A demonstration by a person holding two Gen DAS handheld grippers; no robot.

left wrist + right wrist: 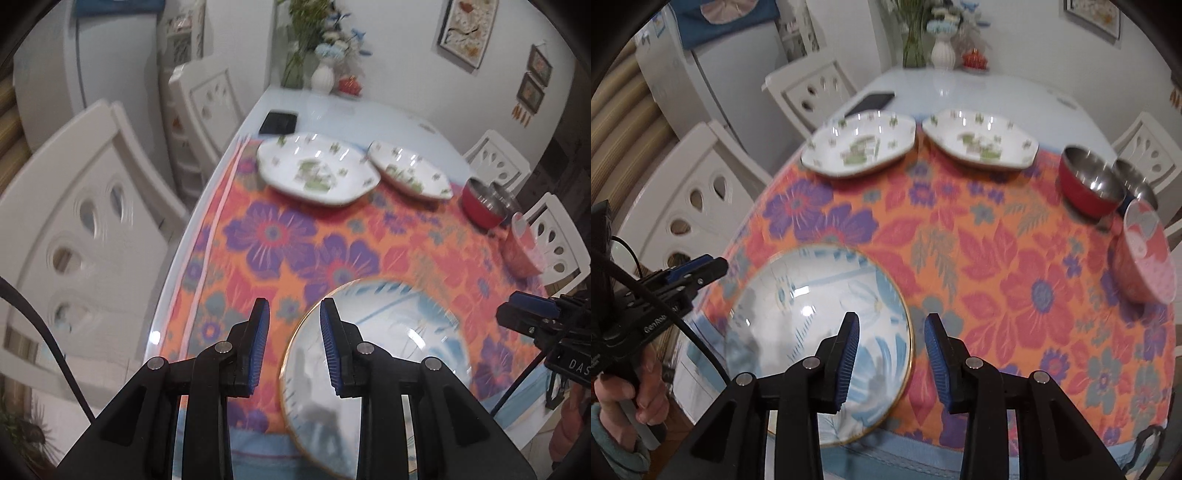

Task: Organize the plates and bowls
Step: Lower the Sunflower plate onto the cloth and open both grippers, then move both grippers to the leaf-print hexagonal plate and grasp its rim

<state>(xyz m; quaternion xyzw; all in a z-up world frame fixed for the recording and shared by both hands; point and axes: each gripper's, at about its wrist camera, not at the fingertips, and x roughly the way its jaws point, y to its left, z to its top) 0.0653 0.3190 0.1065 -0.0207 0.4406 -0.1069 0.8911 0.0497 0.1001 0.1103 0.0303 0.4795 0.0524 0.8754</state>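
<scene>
**Two tools hanging over a blue-patterned plate**

A round white plate [812,314] with pale blue leaf strokes and a thin gold rim is lying flat on the flowered cloth at the desk's [960,88] near edge. The left tool [294,341] is hanging open at the plate's nine o'clock rim, gripping nothing. The right tool [891,356] is hanging open at its three o'clock rim, pads apart from it. Two green-sprigged dishes [860,146] are sitting at twelve o'clock.
</scene>
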